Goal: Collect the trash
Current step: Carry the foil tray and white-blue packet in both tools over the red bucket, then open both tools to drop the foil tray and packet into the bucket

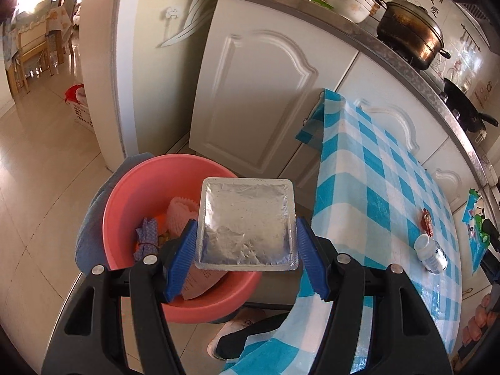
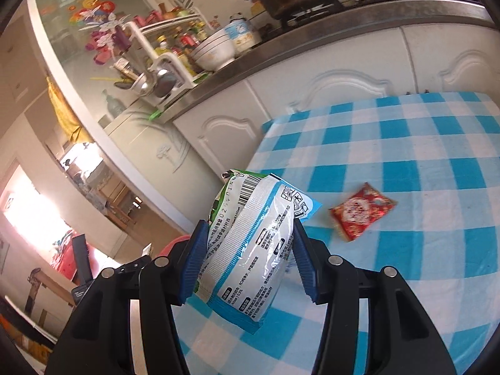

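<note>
Foil blister sheet (image 1: 247,225) hides pink basin's (image 1: 125,193) contents.

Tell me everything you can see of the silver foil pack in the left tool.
The silver foil pack is a flat, square blister-style sheet with rounded corners and a raised rim; its foil face is crinkled and shiny. The left tool clamps it by its two side edges with the blue pads, foil face toward the camera. It hangs in the air in front of the pink basin, touching nothing else.
</note>
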Demonstrator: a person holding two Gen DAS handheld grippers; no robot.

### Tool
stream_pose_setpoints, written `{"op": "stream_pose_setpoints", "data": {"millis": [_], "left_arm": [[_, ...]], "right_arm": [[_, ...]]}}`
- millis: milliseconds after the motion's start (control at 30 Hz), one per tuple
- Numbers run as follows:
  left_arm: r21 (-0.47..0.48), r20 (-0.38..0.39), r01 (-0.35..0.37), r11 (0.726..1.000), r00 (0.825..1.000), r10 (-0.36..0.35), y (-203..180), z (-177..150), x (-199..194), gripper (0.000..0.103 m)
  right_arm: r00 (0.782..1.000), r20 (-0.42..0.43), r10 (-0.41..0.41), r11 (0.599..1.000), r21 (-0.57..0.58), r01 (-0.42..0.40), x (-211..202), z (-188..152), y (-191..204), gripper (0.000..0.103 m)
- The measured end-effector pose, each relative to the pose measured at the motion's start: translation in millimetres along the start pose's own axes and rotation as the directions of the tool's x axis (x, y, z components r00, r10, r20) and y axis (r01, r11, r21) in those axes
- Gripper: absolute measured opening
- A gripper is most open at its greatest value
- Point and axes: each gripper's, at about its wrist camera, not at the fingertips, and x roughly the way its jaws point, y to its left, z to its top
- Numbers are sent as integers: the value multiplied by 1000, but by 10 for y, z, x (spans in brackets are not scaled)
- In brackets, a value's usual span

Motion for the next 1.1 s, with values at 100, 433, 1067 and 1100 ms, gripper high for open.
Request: {"op": "stream_pose_setpoints", "data": {"millis": [100, 433, 1067, 1100], "left_arm": [[-41, 0, 0, 999, 1000, 0, 190, -5, 1, 64], [-152, -22, 7, 988, 1000, -10, 673, -93, 122, 64], [-149, -85, -28, 988, 996, 16, 973, -182, 520, 64], [-145, -93, -43, 988, 995, 30, 972, -190, 550, 64]], "right_arm": [[997, -53, 50, 997, -48, -53, 209, -56, 342, 54], [966, -242, 94, 967, -210, -147, 1002, -293, 1323, 55], [913, -406, -44, 903, -407, -137, 2141, -682, 2044, 56], [914, -402, -50, 903, -410, -131, 2157, -676, 2058, 56]]}}
